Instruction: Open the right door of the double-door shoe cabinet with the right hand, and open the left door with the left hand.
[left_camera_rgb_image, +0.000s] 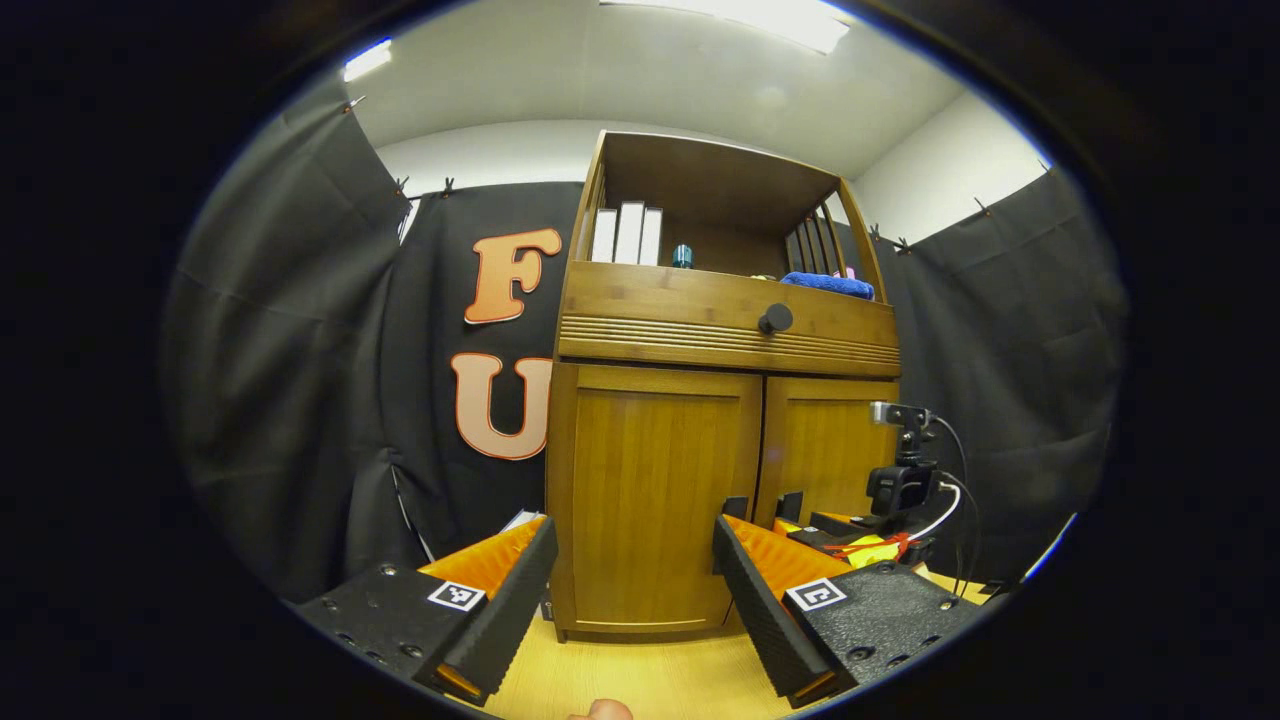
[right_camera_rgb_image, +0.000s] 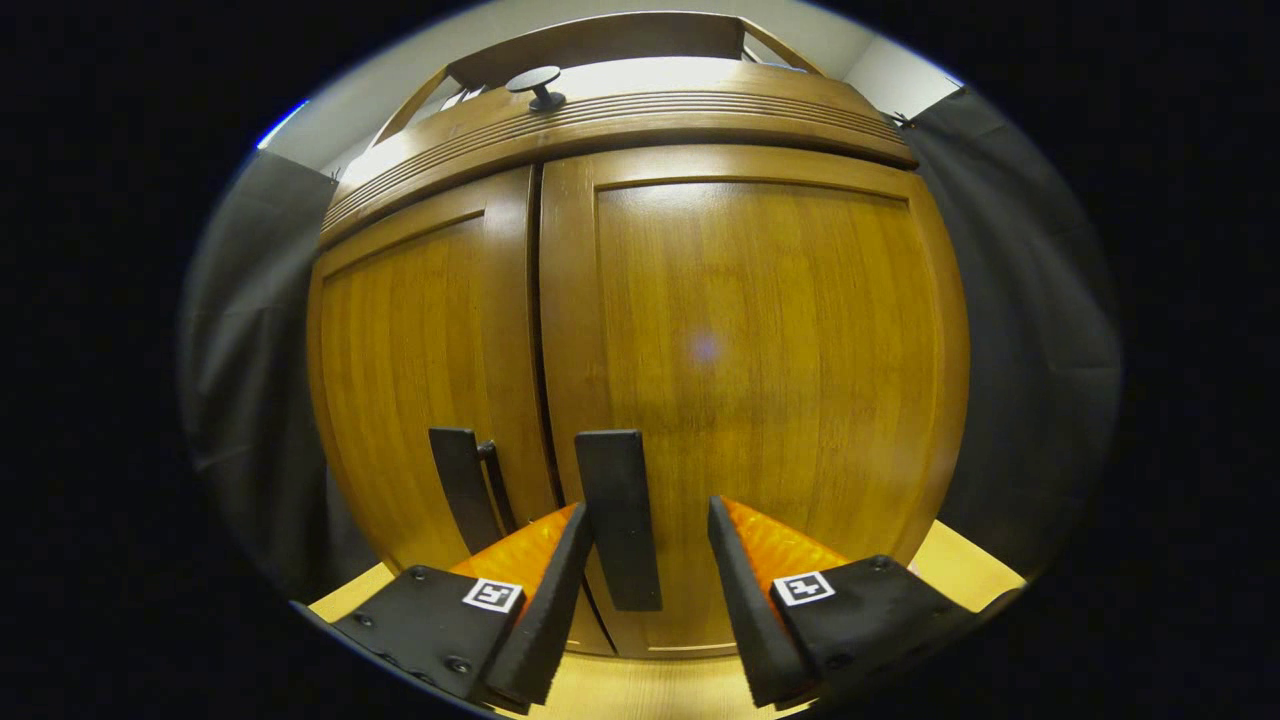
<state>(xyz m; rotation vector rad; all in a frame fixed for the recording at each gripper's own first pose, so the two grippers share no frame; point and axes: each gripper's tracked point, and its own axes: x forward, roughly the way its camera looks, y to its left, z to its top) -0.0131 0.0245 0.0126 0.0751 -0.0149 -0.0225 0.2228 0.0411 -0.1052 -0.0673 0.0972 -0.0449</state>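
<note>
The wooden shoe cabinet has both doors closed. In the left gripper view the left door (left_camera_rgb_image: 650, 490) faces me and the right door (left_camera_rgb_image: 825, 450) lies beyond it, each with a dark vertical handle near the centre seam. My left gripper (left_camera_rgb_image: 635, 535) is open, a little in front of the left door and touching nothing. In the right gripper view my right gripper (right_camera_rgb_image: 650, 515) is open close to the right door (right_camera_rgb_image: 760, 350). That door's handle (right_camera_rgb_image: 618, 520) stands between the fingers, nearer the left one. The left door's handle (right_camera_rgb_image: 460, 490) is beside it. The right gripper (left_camera_rgb_image: 805, 522) is also seen from the left gripper view, at the doors' lower part.
Above the doors is a drawer with a round dark knob (left_camera_rgb_image: 775, 318). The open shelf on top holds white books (left_camera_rgb_image: 627, 235), a teal object (left_camera_rgb_image: 682, 256) and a blue cloth (left_camera_rgb_image: 828, 285). Black cloth walls flank the cabinet, and the floor (left_camera_rgb_image: 640, 680) is pale wood.
</note>
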